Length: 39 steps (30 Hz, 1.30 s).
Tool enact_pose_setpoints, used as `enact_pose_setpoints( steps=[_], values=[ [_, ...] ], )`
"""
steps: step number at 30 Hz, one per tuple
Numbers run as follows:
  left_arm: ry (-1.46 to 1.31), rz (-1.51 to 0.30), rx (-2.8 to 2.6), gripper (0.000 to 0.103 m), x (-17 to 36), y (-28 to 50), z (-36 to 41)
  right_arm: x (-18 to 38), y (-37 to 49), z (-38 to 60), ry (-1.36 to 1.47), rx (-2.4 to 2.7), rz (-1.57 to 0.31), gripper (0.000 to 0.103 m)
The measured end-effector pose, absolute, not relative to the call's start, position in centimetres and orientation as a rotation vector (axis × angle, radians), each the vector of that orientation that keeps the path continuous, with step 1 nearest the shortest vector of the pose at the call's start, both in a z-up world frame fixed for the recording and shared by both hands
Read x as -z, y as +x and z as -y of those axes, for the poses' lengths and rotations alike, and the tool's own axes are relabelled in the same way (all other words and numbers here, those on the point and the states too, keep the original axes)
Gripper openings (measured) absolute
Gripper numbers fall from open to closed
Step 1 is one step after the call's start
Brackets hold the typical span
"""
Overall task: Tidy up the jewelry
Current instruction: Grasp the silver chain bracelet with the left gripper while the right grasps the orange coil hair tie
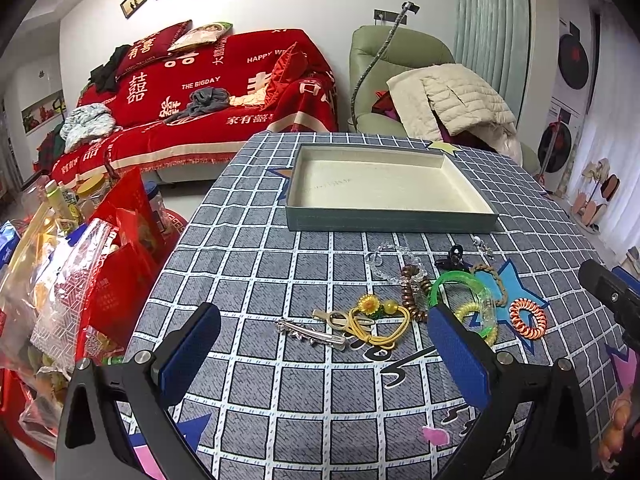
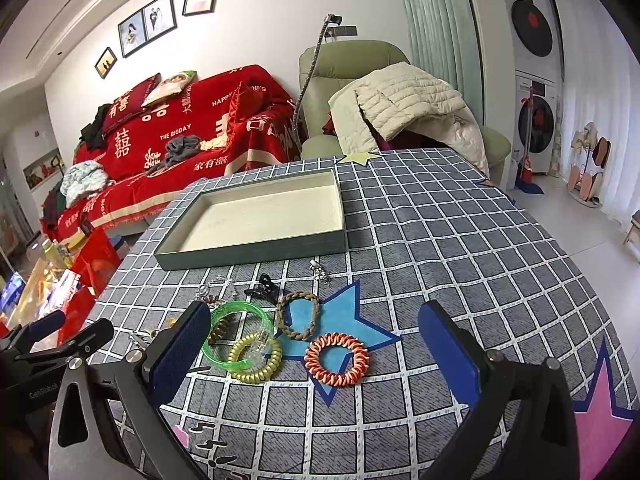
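Jewelry lies loose on the checked tablecloth, near side of the table, just in front of the tray. Tray: shallow, grey-green wall, cream floor, nothing inside. Left gripper: fingers spread wide, holding nothing, above the cloth short of the silver hair clip. Right gripper: likewise spread, empty, framing the orange coil tie. Green bangle overlaps the yellow coil tie; braided band just behind. Black claw clip nearer the tray.
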<state>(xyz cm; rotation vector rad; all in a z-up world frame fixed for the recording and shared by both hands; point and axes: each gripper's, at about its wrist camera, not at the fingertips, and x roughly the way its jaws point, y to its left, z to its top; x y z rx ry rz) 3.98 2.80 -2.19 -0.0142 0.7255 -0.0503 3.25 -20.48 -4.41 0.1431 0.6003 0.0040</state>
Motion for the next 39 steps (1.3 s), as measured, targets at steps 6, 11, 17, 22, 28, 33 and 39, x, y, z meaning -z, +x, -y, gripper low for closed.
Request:
enact_pose_setpoints(
  steps=[6, 11, 17, 22, 28, 33, 39],
  values=[
    [-0.031, -0.804, 0.106, 0.103, 2.9, 6.4, -3.0, 4.6, 4.0, 21.2, 0.129, 0.0, -0.63, 0.103],
    [-0.081, -0.871, 0.115, 0.103, 3.8, 9.6, -3.9, 5.4, 4.7, 22.6, 0.127, 0.042, -0.695, 0.103],
    [-0.09, -0.999, 0.164, 0.103, 5.9, 14.7, -3.3, 6.8, 5.8, 24.5, 0.162, 0.071, -0.778, 0.103],
    [-0.108, -1.08, 0.158, 0.103, 7.7, 17.2, -2.5, 8.1, 7.0, 25.0, 0.151, 0.075, -0.839, 0.103],
    [-0.064, -1.105, 0.185, 0.103, 8.2, 18.2, -0.8, 9.4, 8.4, 25.2, 0.127, 0.078, -0.895, 0.1],
    [0.038, -1.123, 0.179, 0.098, 8.9, 18.6, 0.6, 10.6, 9.4, 25.3, 0.123, 0.064, -0.951, 0.08],
    [0.113, -1.086, 0.209, 0.08, 8.5, 18.0, 2.2, 12.0, 9.5, 24.2, 0.063, 0.043, -0.989, 0.063]
  ],
)
